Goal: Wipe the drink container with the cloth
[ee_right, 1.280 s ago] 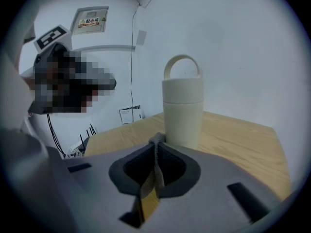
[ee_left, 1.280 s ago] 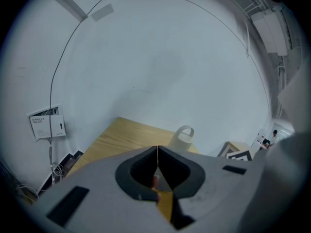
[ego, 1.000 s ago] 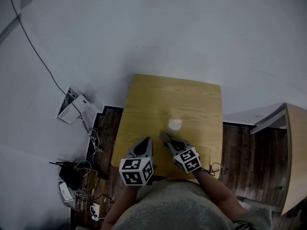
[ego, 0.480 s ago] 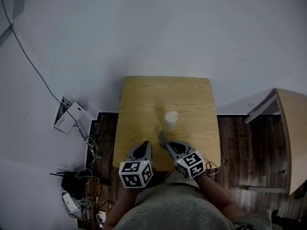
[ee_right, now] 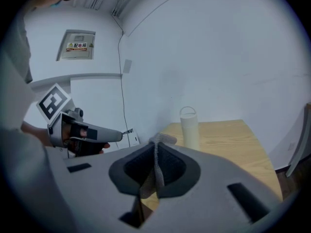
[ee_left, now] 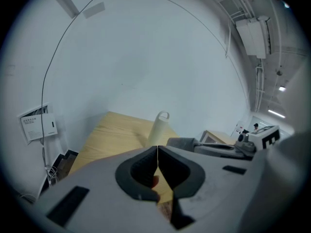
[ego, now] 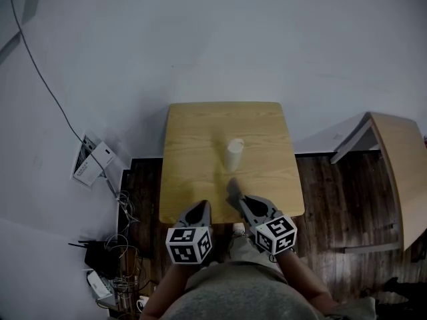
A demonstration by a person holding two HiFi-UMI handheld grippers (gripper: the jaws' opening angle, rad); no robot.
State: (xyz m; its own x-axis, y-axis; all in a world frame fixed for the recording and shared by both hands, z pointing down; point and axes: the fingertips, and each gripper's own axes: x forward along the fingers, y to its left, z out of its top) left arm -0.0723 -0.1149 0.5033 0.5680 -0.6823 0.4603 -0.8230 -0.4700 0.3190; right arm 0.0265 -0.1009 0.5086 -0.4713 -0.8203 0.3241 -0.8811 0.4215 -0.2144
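Though together and empty, left claw (ee_left: 157, 148) beside right claw (ee_right: 156, 154) tight on cloth (ee_right: 164, 139)

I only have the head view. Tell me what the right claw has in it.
Observer: The right claw is shut on a grey cloth; a tuft of it sticks out past the tips.
Operator: Now report the left claw.
Observer: The left claw is shut, with nothing between its tips.
Operator: Describe the top of the bottle.
Observer: The bottle has a loop handle on its lid.
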